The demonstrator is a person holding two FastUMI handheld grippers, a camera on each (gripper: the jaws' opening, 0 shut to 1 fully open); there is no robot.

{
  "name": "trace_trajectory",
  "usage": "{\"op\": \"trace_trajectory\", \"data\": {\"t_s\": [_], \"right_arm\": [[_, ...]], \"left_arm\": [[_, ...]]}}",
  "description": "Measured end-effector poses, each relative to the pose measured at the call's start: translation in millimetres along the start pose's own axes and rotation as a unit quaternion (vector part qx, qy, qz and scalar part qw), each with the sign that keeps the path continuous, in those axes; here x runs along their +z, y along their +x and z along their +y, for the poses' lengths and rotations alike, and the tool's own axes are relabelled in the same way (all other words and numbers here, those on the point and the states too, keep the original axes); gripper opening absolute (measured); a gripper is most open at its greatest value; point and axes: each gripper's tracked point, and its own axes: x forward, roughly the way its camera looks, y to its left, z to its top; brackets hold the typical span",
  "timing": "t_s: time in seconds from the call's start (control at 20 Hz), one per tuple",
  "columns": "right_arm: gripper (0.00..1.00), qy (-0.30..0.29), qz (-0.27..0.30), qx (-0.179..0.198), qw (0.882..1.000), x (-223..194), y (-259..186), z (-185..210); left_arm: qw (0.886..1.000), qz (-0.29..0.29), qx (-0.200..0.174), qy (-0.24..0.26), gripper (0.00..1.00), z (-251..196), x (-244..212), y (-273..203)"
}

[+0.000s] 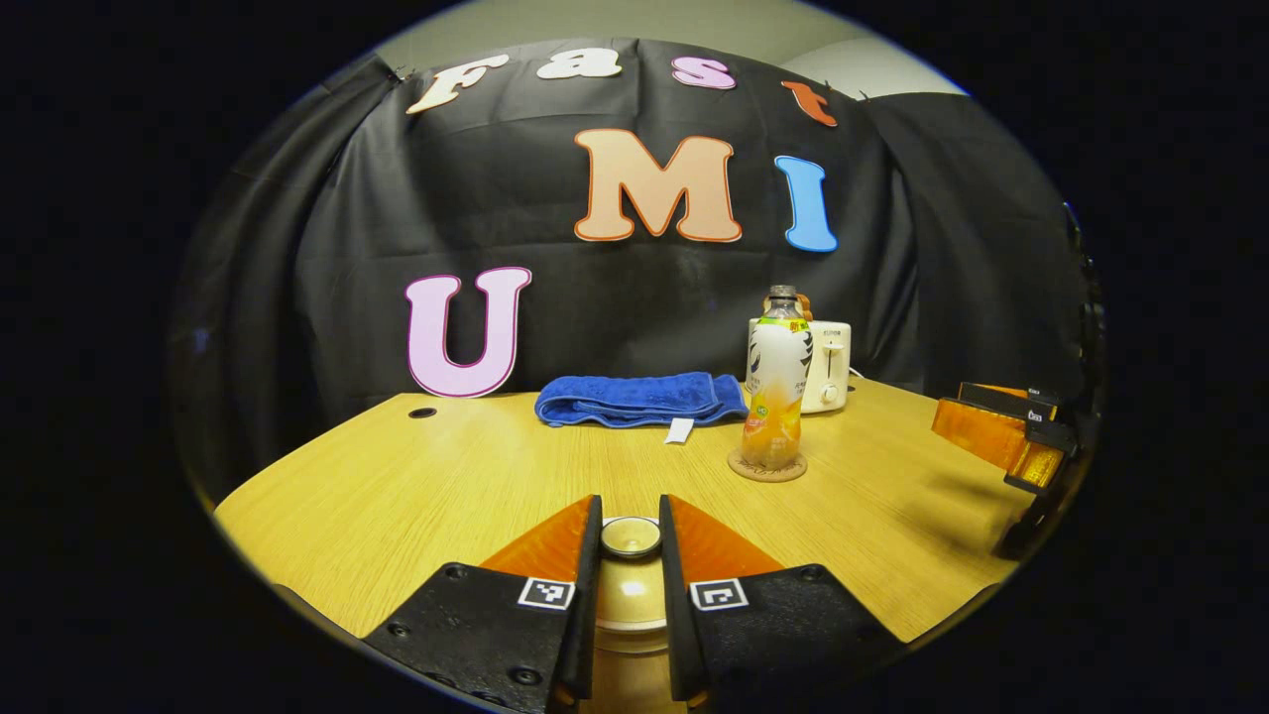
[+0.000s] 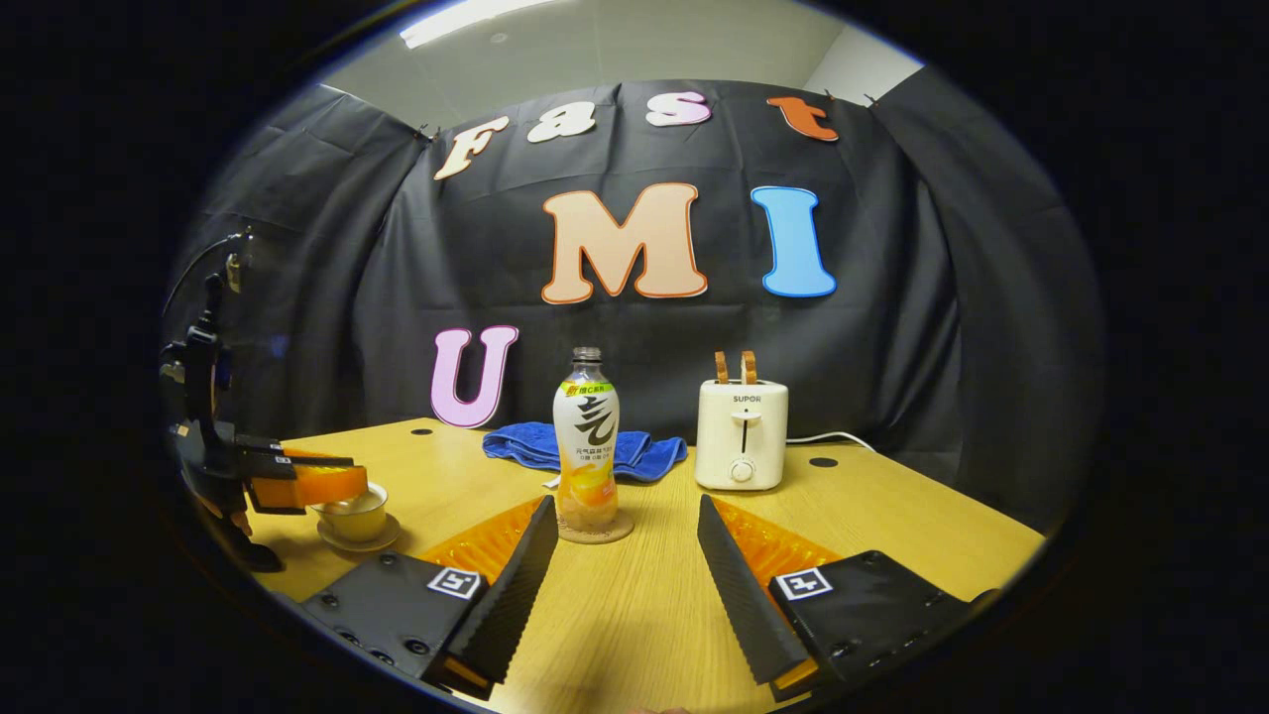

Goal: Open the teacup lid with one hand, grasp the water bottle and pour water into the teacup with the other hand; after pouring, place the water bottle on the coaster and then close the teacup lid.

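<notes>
The teacup lid (image 1: 631, 595) has a round knob (image 1: 631, 536) on top, and my left gripper (image 1: 631, 502) is shut on that knob, both fingers pressing its sides. The right gripper view shows that gripper (image 2: 337, 485) over the teacup (image 2: 362, 518), which sits on its saucer (image 2: 357, 543) at the table's left. A water bottle (image 1: 775, 387) (image 2: 586, 446) with an orange and white label stands upright on a round coaster (image 1: 767, 469) (image 2: 598, 535). My right gripper (image 2: 627, 506) is open just short of the bottle, not touching it. It also shows at the right edge of the left gripper view (image 1: 1001, 436).
A folded blue towel (image 1: 639, 397) (image 2: 535, 444) lies at the back of the wooden table (image 1: 397, 496). A white toaster (image 1: 831, 369) (image 2: 742, 433) with toast in it stands behind and right of the bottle, its cord trailing right. Black cloth walls close off the back.
</notes>
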Motion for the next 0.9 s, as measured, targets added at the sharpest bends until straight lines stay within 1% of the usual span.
{"op": "trace_trajectory", "data": {"t_s": [0.05,0.1,0.15,0.2,0.25,0.3,0.35,0.4,0.45,0.5,0.65,0.7,0.75,0.9], "right_arm": [[0.88,0.002,0.0,0.002,1.0,0,-2,1],[0.91,0.002,0.0,0.004,1.0,-1,-3,3],[0.87,0.003,-0.001,0.004,1.0,-1,-4,5],[0.87,0.005,-0.002,0.006,1.0,2,-5,6],[0.91,0.007,-0.003,0.008,1.0,2,-8,8],[0.87,0.011,-0.003,0.01,1.0,4,-10,10],[0.87,0.015,-0.004,0.013,1.0,6,-13,13],[0.91,0.018,-0.006,0.015,1.0,8,-15,14],[0.88,0.021,-0.007,0.016,1.0,9,-20,16],[0.91,0.022,-0.01,0.017,1.0,11,-24,18],[0.91,0.019,-0.012,0.015,1.0,10,-33,22],[0.91,0.017,-0.01,0.009,1.0,8,-35,20],[0.94,0.018,-0.006,0.005,1.0,5,-37,18],[0.94,0.022,0.004,-0.009,1.0,-4,-42,15]], "left_arm": [[1.0,-0.003,0.0,0.0,0.28,0,0,0],[1.0,-0.006,-0.001,-0.002,0.31,-2,2,-1],[1.0,-0.012,-0.002,-0.003,0.37,-3,6,-5],[1.0,-0.02,-0.001,-0.002,0.58,-4,9,-6],[1.0,-0.028,0.001,0.001,0.67,-5,14,-8],[0.999,-0.033,0.004,0.003,0.8,-4,18,-12],[0.999,-0.038,0.011,0.006,0.87,-3,21,-16],[0.999,-0.043,0.015,0.005,0.96,-3,23,-20],[0.999,-0.048,0.022,0.002,0.97,-2,25,-25],[0.998,-0.054,0.03,-0.001,0.97,-1,26,-30],[0.996,-0.069,0.051,0.0,0.97,-1,30,-45],[0.996,-0.07,0.055,0.003,0.97,-2,28,-50],[0.996,-0.072,0.058,0.003,0.97,-2,28,-53],[0.995,-0.077,0.059,-0.002,0.97,-8,25,-62]]}}
